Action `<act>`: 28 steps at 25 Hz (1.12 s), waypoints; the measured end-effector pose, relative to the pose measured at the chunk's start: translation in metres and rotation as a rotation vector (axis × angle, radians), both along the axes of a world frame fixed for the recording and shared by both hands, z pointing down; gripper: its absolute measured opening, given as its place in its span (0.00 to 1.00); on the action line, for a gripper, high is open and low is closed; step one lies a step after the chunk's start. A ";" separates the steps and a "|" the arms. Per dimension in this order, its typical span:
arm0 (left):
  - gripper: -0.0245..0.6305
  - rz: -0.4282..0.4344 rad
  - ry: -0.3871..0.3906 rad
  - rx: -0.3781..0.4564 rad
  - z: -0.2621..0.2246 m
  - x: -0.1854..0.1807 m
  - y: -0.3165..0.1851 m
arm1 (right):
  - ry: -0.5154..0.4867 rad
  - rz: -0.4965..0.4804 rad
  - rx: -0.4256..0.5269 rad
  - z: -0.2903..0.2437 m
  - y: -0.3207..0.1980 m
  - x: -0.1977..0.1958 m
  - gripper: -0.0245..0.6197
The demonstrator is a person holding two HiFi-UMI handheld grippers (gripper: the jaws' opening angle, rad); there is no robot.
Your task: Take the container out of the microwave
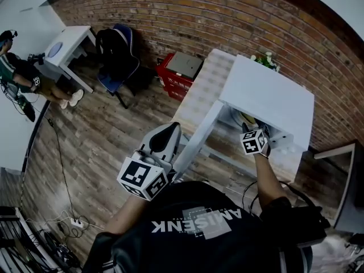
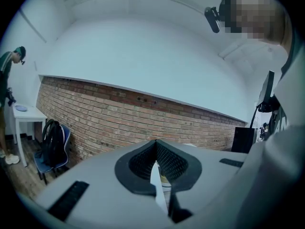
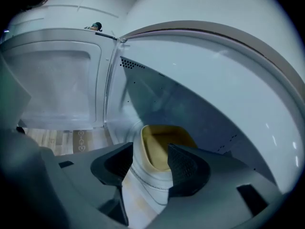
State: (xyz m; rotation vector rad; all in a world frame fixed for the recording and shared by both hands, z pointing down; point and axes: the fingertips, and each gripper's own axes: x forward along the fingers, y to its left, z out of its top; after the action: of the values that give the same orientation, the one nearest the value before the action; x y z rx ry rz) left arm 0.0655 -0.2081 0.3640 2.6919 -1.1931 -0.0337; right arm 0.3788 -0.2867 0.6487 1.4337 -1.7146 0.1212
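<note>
Now we see the right gripper (image 3: 150, 165) reaching into the open microwave (image 3: 200, 94). Its two fingers are clamped on the wall of the white container (image 3: 164, 144) — one pad outside, the other over the yellowish inside. The container stands inside the microwave cavity. Our left gripper (image 2: 156, 171) is beside the open door (image 1: 196, 138), fingers pressed together with nothing between them, facing a brick wall (image 2: 109, 111).

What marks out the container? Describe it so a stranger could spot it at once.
Find the white microwave standing open by the brick wall; the right gripper reaches into its cavity. The container is the tub gripped between that gripper's jaws. It is the only thing in there, with a white outer wall and a yellowish inside against the bare pale cavity.
</note>
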 end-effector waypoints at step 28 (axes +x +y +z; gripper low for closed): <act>0.05 -0.109 -0.032 -0.012 0.005 -0.035 -0.007 | 0.083 0.001 -0.124 0.049 -0.033 0.013 0.32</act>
State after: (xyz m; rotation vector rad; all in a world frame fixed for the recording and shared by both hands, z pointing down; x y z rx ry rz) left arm 0.0305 -0.2151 0.3690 2.6237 -1.3440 0.0001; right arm 0.3915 -0.3198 0.6974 1.3301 -1.6108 0.1630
